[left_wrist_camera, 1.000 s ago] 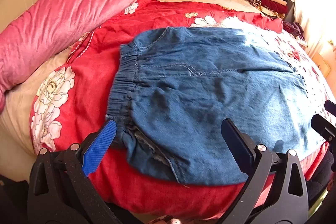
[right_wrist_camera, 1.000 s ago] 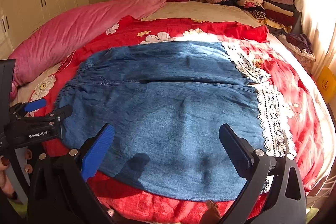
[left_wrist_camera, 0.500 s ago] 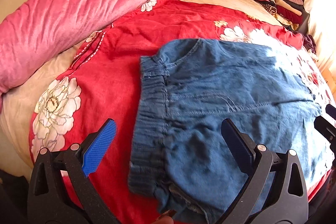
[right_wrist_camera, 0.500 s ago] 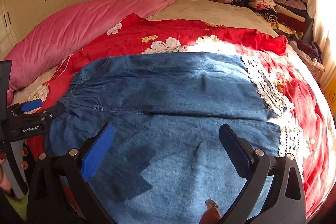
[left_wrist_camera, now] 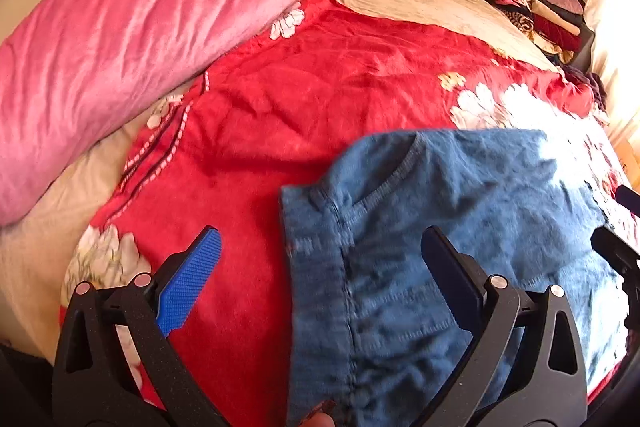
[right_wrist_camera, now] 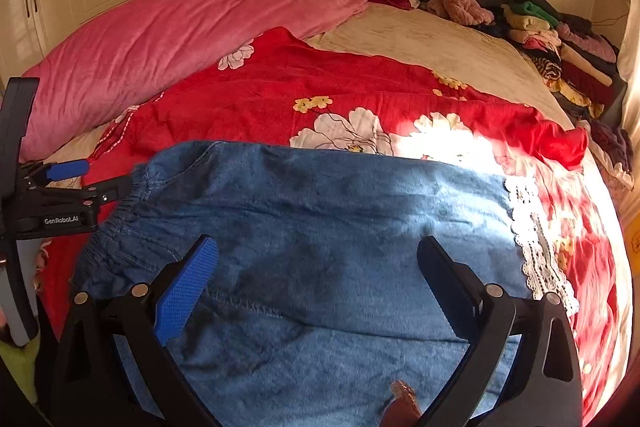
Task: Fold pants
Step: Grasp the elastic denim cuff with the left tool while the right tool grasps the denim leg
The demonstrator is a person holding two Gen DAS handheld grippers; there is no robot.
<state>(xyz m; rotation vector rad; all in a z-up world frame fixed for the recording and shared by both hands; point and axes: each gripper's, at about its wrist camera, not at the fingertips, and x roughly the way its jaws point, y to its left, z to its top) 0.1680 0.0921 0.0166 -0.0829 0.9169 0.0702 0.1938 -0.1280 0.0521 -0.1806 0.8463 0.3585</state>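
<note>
- The long pink plush quilt (right_wrist_camera: 160, 43) lies rolled along the left side of the bed, well apart from my work; I judge it no obstacle to the fold.
- My left tool (left_wrist_camera: 320, 263) hovers with its blue-padded and black fingers wide apart, clamped on nothing. It straddles the left edge of the blue denim pants with the elastic waistband (right_wrist_camera: 304, 227): one finger over the red floral bedspread (left_wrist_camera: 320, 87), the other over the denim.
- In the right wrist view the left tool (right_wrist_camera: 96, 183) sits at the waistband end. Whether it touches the cloth I cannot tell.
- The pants lie spread flat across the bedspread, waistband (left_wrist_camera: 316, 267) to the left, a seam running lengthwise down the middle.
- To do this step well, I would bring the left tool low onto the waistband corner and take all its layers in one bite, so nothing trails when lifted.
- My right tool (right_wrist_camera: 318, 279) is likewise spread apart and holds nothing, poised above the middle of the denim near the seam.
- I judge it should take the near edge in line with the left tool, so both lift together and the crease stays straight.
- The white lace hem trim (right_wrist_camera: 536, 251) marks the right end, partly washed out by sunlight. I would keep the lace flat, as it may snag.
- A pile of folded clothes (right_wrist_camera: 560, 43) sits at the far right corner of the bed.
</note>
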